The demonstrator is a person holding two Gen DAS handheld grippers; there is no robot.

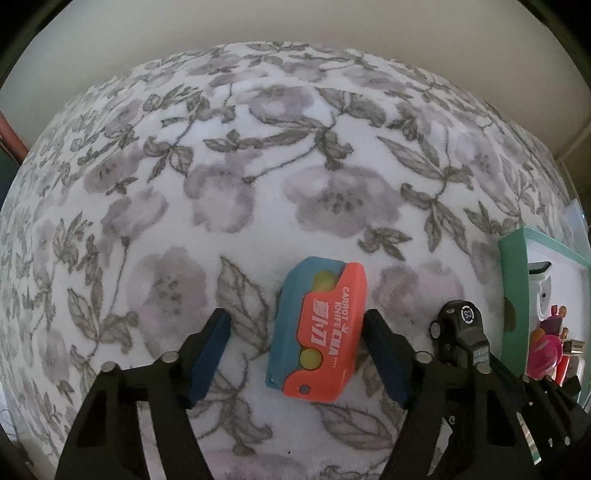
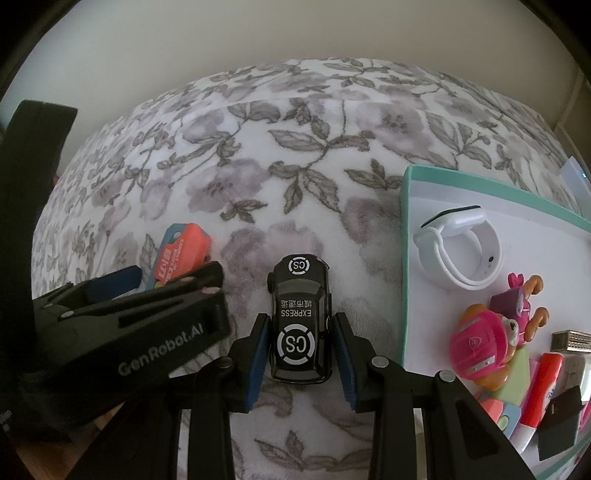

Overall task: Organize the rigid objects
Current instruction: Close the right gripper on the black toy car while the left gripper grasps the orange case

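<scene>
Down low, left gripper (image 1: pixel 297 354) open over flowered blanket (image 1: pixel 258 177), blue pads on either side of orange-and-teal toy knife (image 1: pixel 317 328); right pad (image 1: pixel 384 354) just beside the toy's orange edge, contact not certain; left pad (image 1: pixel 208 354) well clear, blanket showing between. Toy lying flat on the blanket, lettering "CARROT KNIFE" facing up. Just right of it, black toy car (image 1: pixel 461 328) pinched in right gripper (image 2: pixel 301 354), jaws closed on the car's sides at its near end, roof marked "EXPRESS" and two round "CS" badges on top. Car's wheels at or just above the blanket; cannot tell which. Further right, teal-rimmed white tray (image 2: pixel 404 258) resting on the blanket, beside the car and apart from it. Inside the tray: white smartwatch (image 2: pixel 458 251) toward the far end, pink toy figure (image 2: pixel 480 350) and purple crab toy (image 2: pixel 517 302) nearer, red-and-white marker (image 2: pixel 539 391), small metal piece (image 2: pixel 572 339), black box (image 2: pixel 561 417) at near corner. Beyond the blanket's far edge, plain pale wall (image 1: pixel 295 22).
</scene>
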